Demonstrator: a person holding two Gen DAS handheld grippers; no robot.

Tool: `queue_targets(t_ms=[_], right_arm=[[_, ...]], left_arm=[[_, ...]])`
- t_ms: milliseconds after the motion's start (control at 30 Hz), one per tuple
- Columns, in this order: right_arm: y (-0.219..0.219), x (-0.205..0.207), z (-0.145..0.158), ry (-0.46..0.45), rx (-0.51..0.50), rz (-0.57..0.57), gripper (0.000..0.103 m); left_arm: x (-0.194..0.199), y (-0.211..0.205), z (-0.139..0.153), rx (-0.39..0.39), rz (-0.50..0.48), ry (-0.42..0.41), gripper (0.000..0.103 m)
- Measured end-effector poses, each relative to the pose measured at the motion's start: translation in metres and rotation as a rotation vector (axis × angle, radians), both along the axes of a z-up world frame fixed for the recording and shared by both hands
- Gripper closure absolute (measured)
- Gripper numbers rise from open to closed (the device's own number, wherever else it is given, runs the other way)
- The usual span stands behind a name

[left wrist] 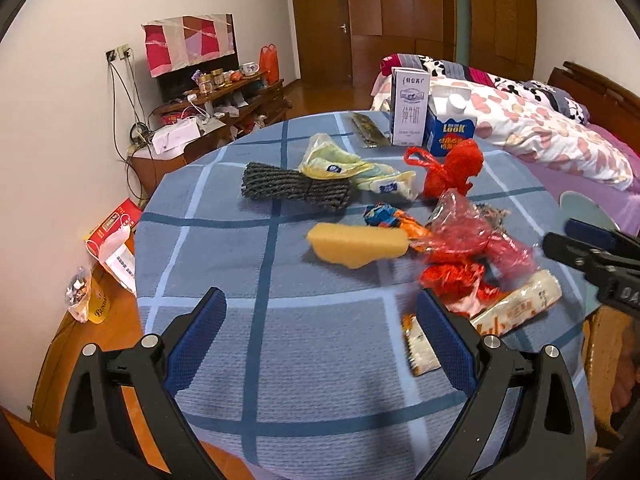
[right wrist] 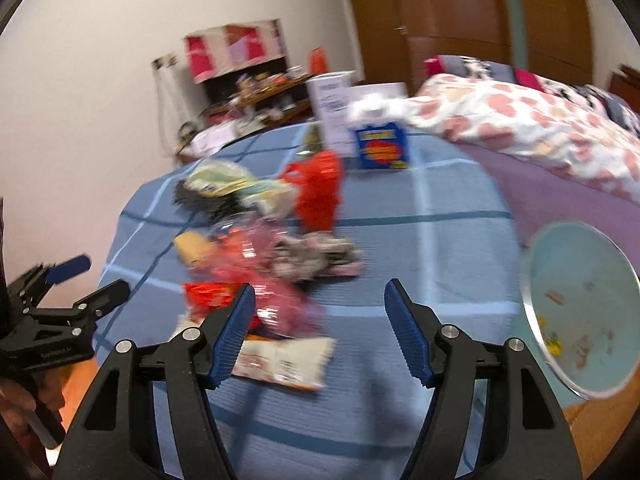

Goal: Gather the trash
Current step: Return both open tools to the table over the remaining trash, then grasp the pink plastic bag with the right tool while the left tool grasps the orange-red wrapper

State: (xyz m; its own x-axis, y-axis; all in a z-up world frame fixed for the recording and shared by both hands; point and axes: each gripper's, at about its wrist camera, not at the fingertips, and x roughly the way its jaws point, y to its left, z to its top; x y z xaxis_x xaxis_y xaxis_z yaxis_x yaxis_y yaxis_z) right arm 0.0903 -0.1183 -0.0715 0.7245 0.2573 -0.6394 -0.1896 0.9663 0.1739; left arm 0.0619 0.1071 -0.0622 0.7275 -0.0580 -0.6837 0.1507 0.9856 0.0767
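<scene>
Trash lies scattered on a round table with a blue checked cloth [left wrist: 280,352]: a yellow sponge [left wrist: 356,245], a grey rope bundle [left wrist: 296,186], yellow-white wrappers [left wrist: 352,170], a knotted red bag [left wrist: 452,170], crumpled red plastic [left wrist: 472,256], an orange-blue wrapper [left wrist: 390,218] and white snack wrappers [left wrist: 516,310]. My left gripper [left wrist: 320,334] is open and empty above the near cloth. My right gripper [right wrist: 320,330] is open and empty, hovering over a white wrapper [right wrist: 284,362] near the red plastic [right wrist: 256,280]. The right wrist view is blurred.
A milk carton [left wrist: 410,108] and a blue carton [left wrist: 450,128] stand at the table's far edge. A pale blue bin [right wrist: 580,304] with scraps sits right of the table. A bed [left wrist: 540,132] lies beyond; a cluttered shelf [left wrist: 216,100] stands at the left wall.
</scene>
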Motion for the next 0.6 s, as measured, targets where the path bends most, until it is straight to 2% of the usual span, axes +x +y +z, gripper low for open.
queue_targets(t_ms=[200, 267, 300, 467, 600], right_arm=[[0.033, 0.023, -0.015, 0.047, -0.076, 0.077, 0.038], [0.038, 0.029, -0.021, 0.068, -0.090, 0.090, 0.052], [0.039, 0.031, -0.024, 0.082, -0.088, 0.097, 0.063], [0.042, 0.031, -0.026, 0.082, -0.093, 0.110, 0.067], [0.034, 0.023, -0.008, 0.034, -0.049, 0.090, 0.067]], left_arm=[[0.000, 0.006, -0.004, -0.014, -0.023, 0.006, 0.009], [0.001, 0.010, -0.006, -0.027, -0.020, 0.012, 0.010], [0.002, 0.011, -0.007, -0.034, -0.019, 0.016, 0.010], [0.003, 0.014, -0.008, -0.056, -0.019, 0.016, 0.010], [0.001, 0.007, -0.004, -0.066, -0.038, 0.002, 0.010]])
